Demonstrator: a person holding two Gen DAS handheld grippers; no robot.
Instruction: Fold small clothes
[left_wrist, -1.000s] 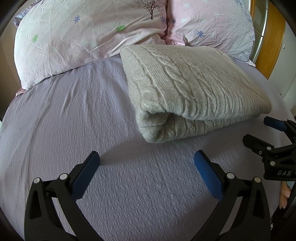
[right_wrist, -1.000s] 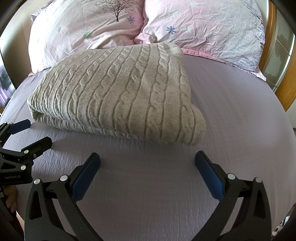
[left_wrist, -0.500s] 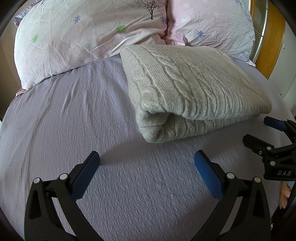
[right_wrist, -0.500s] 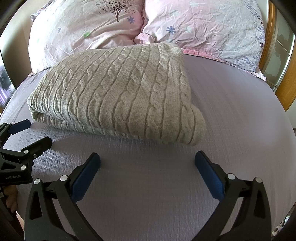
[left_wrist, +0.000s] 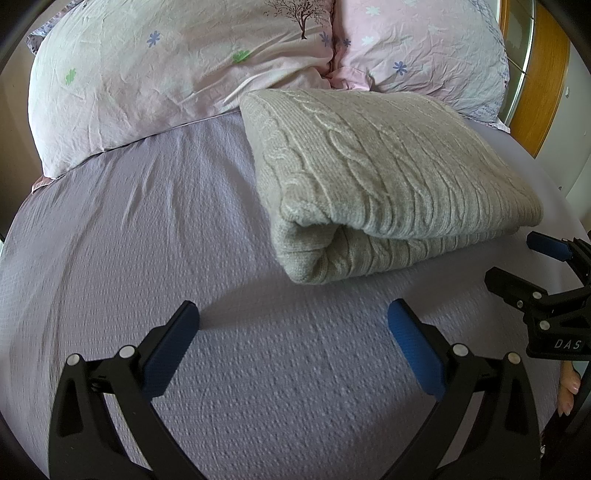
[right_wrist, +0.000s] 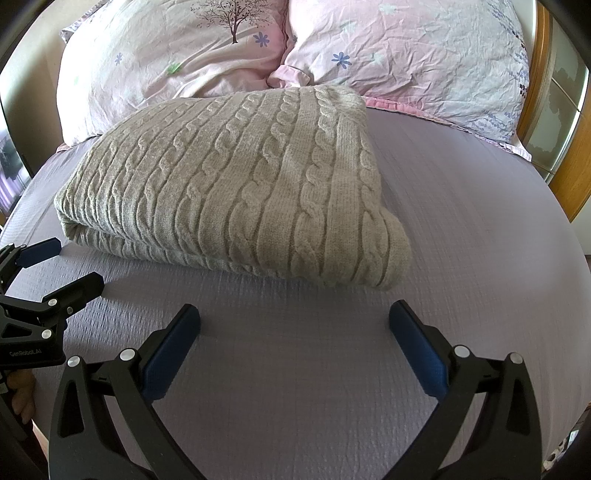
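On lilac bedsheet (left_wrist: 155, 229), folded sweater (left_wrist: 388, 177).

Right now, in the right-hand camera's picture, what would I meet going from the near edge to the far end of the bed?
Right gripper with open jaws → bare purple bedsheet → folded grey knitted sweater → pink pillows.

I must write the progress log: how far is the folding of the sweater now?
Done: the knitted sweater lies folded in a compact stack on the bedsheet, below the pillows. In hand: nothing; left gripper and right gripper are open, short of it. Left: no other garment shows.
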